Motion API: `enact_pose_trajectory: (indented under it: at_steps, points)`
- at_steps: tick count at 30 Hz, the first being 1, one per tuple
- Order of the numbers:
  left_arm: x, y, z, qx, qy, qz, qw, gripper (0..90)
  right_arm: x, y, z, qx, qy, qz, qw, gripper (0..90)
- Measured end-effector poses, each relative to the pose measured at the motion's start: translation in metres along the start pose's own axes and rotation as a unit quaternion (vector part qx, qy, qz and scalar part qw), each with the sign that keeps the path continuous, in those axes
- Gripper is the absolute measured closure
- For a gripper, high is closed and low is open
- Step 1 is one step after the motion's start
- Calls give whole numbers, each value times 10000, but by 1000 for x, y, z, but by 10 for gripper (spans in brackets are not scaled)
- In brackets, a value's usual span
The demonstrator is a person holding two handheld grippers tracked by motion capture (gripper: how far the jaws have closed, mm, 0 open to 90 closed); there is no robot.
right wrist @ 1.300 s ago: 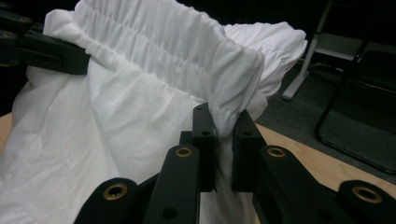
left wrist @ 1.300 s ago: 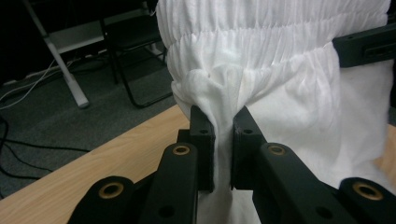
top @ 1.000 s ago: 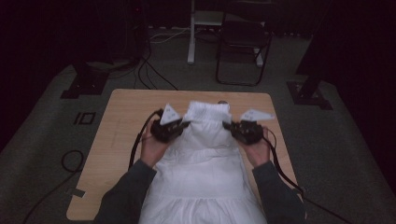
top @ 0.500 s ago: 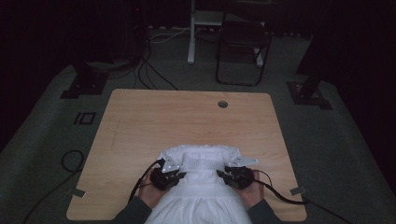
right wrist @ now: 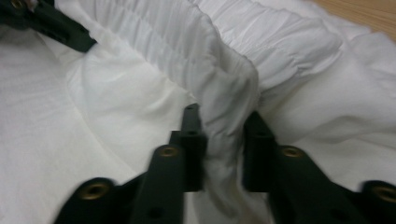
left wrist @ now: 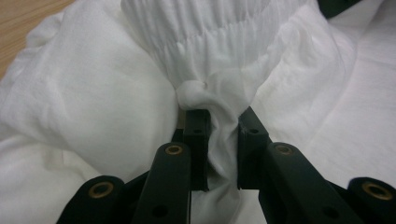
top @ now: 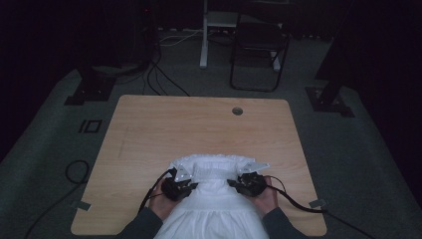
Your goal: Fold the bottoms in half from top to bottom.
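Observation:
A white garment point(top: 214, 201) with a gathered, elastic band lies on the near half of the wooden table point(top: 199, 124) and hangs over its front edge. My left gripper point(top: 180, 185) holds the band's left end. In the left gripper view a bunched twist of the cloth point(left wrist: 93, 93) fills the gap at the left gripper point(left wrist: 222, 119), whose jaws have just been opening slightly. My right gripper point(top: 249, 183) holds the band's right end. A fold of the cloth point(right wrist: 140, 112) sits between the jaws of the right gripper point(right wrist: 222, 116), which have just been closing.
A round cable hole point(top: 237, 111) sits near the table's far edge. Beyond the table stand a dark chair point(top: 259, 45) and a white post point(top: 203, 35). Black stand bases point(top: 89, 92) and cables point(top: 74, 172) lie on the grey floor.
Both hands have drawn the garment from the table's middle back and down to the near edge. The garment's top now lies flatter on the table.

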State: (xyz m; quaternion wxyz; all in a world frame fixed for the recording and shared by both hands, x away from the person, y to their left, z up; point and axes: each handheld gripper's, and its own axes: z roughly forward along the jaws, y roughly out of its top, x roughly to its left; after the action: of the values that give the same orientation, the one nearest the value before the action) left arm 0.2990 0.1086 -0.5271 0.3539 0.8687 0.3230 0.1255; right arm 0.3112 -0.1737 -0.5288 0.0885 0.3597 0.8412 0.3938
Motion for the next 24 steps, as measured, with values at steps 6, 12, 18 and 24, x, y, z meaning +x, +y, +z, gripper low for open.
enact_pose_trajectory:
  at_steps: [6,12,18,24]
  points:
    - [23,22,19,109,133,-15,9999,783,-12,13,12,107,-429,-62,9990,786]
    - [59,43,41,116,143,-71,9998,781,-40,32,38,116,-664,218,9975,778]
    - [89,68,59,297,370,12,9989,781,-62,60,58,213,-967,238,9948,775]
    - [111,87,74,380,543,-129,9977,781,-82,80,75,201,-1221,449,9913,775]
